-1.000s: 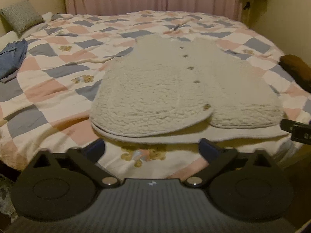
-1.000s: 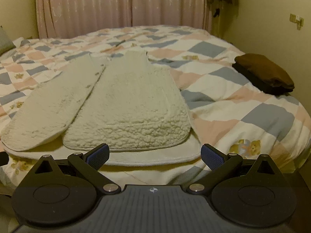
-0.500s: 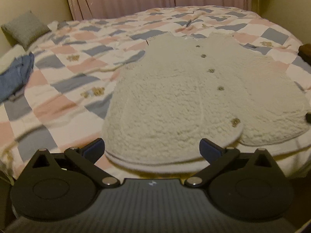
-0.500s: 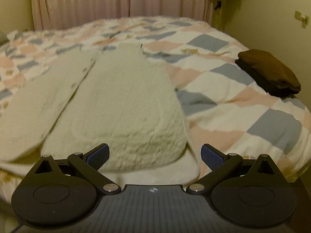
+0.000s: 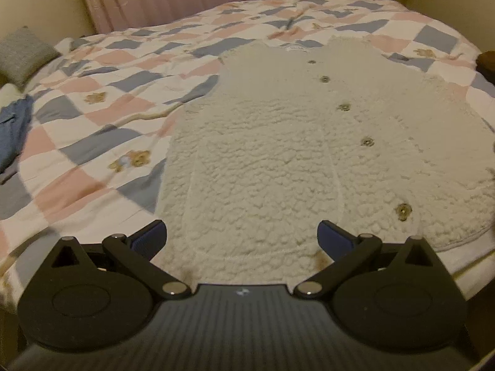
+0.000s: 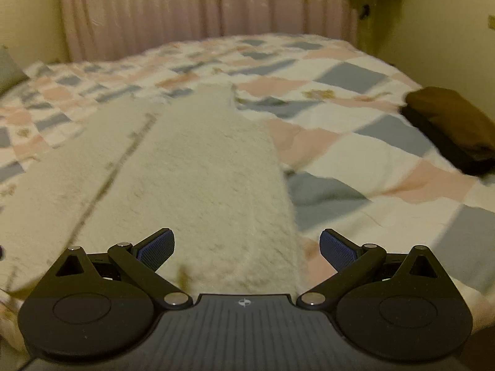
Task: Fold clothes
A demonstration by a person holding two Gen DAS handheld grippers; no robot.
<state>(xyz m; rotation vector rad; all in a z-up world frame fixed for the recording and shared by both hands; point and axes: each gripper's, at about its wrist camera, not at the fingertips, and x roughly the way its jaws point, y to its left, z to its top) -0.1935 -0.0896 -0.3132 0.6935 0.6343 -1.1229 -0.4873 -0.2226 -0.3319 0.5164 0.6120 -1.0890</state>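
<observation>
Fleece vest [image 5: 278, 160] flat on quilt [image 5: 92, 130], hem between the spread fingers of left gripper [image 5: 241, 239], right gripper [image 6: 247, 245] likewise wide apart over its right edge

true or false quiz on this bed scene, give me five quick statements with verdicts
1. The fleece vest lies spread flat on the checkered quilt. True.
2. The left tool is shut on the vest's hem. False: its jaws stand wide apart, gripping nothing.
3. The right tool is open. True.
4. A dark brown folded garment lies on the vest. False: it lies apart, near the bed's right edge.
5. The vest's front has a zipper. False: a row of snap buttons runs down it.
</observation>
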